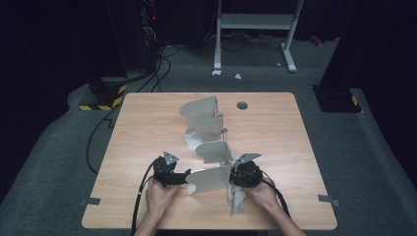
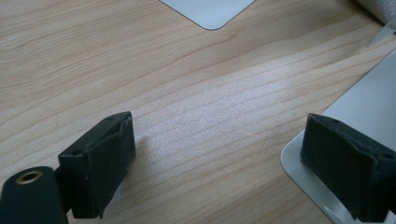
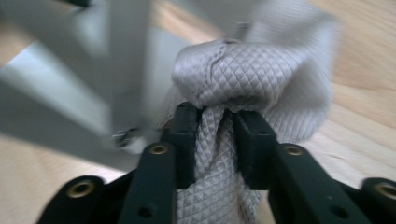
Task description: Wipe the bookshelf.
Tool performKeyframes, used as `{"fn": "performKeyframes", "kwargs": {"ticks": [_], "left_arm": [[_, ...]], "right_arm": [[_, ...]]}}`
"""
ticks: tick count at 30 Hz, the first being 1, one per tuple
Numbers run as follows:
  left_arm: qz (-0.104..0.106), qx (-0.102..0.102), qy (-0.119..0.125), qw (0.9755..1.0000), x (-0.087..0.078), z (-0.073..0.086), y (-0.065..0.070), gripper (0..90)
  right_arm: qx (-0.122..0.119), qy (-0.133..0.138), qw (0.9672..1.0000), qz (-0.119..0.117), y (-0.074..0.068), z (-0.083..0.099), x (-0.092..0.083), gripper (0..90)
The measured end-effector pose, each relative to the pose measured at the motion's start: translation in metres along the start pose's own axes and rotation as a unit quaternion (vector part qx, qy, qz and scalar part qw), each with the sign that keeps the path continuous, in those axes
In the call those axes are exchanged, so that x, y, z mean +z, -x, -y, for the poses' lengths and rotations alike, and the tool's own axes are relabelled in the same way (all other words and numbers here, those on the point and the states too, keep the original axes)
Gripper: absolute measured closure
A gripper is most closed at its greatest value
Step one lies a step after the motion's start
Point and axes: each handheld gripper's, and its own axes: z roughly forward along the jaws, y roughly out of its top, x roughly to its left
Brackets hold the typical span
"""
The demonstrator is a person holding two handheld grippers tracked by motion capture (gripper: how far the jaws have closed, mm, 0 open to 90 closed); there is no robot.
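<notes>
A stand of several pale grey curved blades [image 1: 209, 142] runs up the middle of the wooden table [image 1: 147, 123]. My left gripper [image 1: 184, 177] lies at the left edge of the lowest blade [image 1: 209, 179]. In the left gripper view it [image 2: 219, 140] stands open over bare wood, its right fingertip [image 2: 345, 163] over that blade's [image 2: 359, 102] corner. My right gripper [image 1: 233, 184] is at the blade's right end, shut on a grey quilted cloth [image 1: 238, 199] that hangs toward the front edge. In the right gripper view the cloth [image 3: 252, 70] bunches above the jaws of my right gripper [image 3: 218, 126], with blurred blades [image 3: 93, 70] behind.
A round cable hole [image 1: 242, 104] sits near the table's far edge. Beyond the table stand a white desk frame [image 1: 255, 22], floor cables [image 1: 157, 69] and a yellow-black striped base [image 1: 105, 98]. Bare wood lies left and right of the blades.
</notes>
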Motion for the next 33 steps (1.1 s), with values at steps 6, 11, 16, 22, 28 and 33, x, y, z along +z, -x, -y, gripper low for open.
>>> {"fn": "performKeyframes", "kwargs": {"ticks": [6, 11, 16, 22, 28, 33], "left_arm": [[0.009, 0.007, -0.002, 0.9999, -0.001, 0.001, 0.002, 10.3], [0.017, 0.017, -0.003, 0.9997, -0.002, 0.002, 0.006, 10.3], [0.019, 0.018, -0.002, 0.9996, -0.004, 0.004, 0.01, 10.3], [0.017, 0.016, -0.001, 0.9997, -0.005, 0.004, 0.01, 11.0], [0.017, 0.016, -0.001, 0.9997, -0.005, 0.004, 0.01, 11.1], [0.017, 0.016, -0.001, 0.9997, -0.005, 0.004, 0.01, 11.1]], "right_arm": [[-0.012, -0.002, 0.9999, 0.001, -0.009, 0.006, -0.005, 79.1], [-0.035, -0.008, 0.9993, 0.001, -0.021, 0.009, -0.008, 80.4], [-0.045, -0.006, 0.9988, -0.016, -0.035, 0.016, -0.012, 80.3], [-0.023, 0.027, 0.999, -0.027, -0.033, 0.013, -0.024, 80.0], [-0.024, 0.069, 0.9972, -0.016, -0.032, -0.002, -0.058, 80.0], [-0.037, 0.11, 0.9932, -0.011, -0.034, -0.011, -0.084, 80.4]]}}
